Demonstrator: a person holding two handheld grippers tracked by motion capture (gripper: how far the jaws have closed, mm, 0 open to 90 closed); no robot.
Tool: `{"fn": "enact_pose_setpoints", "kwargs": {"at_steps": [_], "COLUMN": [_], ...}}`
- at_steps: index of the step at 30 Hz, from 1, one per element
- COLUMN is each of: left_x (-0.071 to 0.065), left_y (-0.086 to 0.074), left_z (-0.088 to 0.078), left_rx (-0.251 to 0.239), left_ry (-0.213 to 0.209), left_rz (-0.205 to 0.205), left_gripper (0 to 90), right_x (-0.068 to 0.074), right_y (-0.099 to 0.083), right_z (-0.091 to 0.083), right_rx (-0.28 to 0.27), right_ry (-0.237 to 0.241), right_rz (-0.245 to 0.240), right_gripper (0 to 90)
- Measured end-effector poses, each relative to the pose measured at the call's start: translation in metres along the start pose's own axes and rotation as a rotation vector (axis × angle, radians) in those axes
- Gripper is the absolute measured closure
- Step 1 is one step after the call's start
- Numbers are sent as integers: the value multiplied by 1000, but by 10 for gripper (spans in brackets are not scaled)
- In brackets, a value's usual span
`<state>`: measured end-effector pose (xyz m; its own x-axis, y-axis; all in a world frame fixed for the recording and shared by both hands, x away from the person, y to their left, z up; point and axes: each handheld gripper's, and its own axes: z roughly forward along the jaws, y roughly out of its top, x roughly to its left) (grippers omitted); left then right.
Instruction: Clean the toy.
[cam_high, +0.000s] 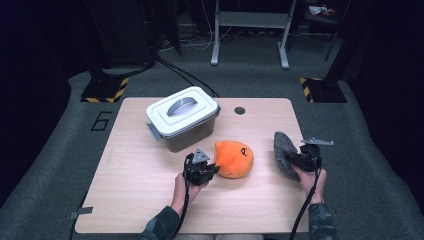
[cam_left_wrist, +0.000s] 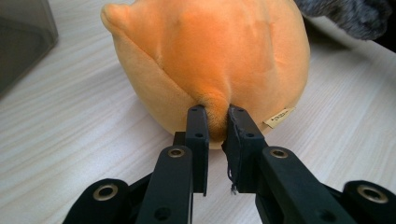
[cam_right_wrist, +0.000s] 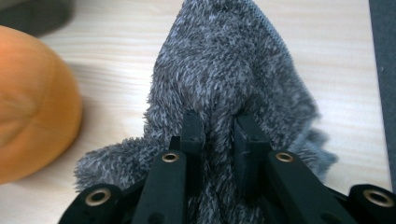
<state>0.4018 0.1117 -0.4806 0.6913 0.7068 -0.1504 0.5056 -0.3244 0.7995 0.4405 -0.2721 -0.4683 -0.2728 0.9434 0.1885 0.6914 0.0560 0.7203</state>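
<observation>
- Grips: the left hand-held gripper (cam_left_wrist: 215, 116) was clamped on a pinch of the round orange plush toy (cam_high: 234, 158), mid-table (cam_high: 140, 200); the right hand-held gripper (cam_right_wrist: 219, 123) was clamped on the fuzzy grey cloth (cam_right_wrist: 233, 70), near the right edge.
- Risk: such small pinches could slip under pull.
- Hidden: the cloth's far side; whether the lidded grey plastic box (cam_high: 182, 117) held anything.

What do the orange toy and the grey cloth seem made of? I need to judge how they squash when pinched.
Orange toy: short-pile plush, likely stuffed; stitched seams, sewn label, pinched fold.
Grey cloth: shaggy fleece or microfibre, by its long fuzzy pile and limp drape.
</observation>
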Motion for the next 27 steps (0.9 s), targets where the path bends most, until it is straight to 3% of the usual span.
{"fn": "enact_pose_setpoints", "kwargs": {"at_steps": [2,5,7,19,27], "left_x": [0,-1,-1,-9,-13], "left_y": [0,0,0,7,11], "left_z": [-1,1,1,-1,0], "left_rx": [-8,-6,-4,-1,-4], "left_ry": [0,0,6,33,38], "left_rz": [7,4,4,42,60], "left_gripper": [801,804,805,811,816], "right_x": [6,20,23,69,111], "right_y": [6,18,20,40,52], "right_z": [-8,-19,-19,-31,-29], "right_rx": [-10,-33,-29,-54,-42], "right_ry": [-6,36,29,100,150], "right_rz": [-31,-62,-72,-185,-285], "right_gripper": [760,760,760,758,752]}}
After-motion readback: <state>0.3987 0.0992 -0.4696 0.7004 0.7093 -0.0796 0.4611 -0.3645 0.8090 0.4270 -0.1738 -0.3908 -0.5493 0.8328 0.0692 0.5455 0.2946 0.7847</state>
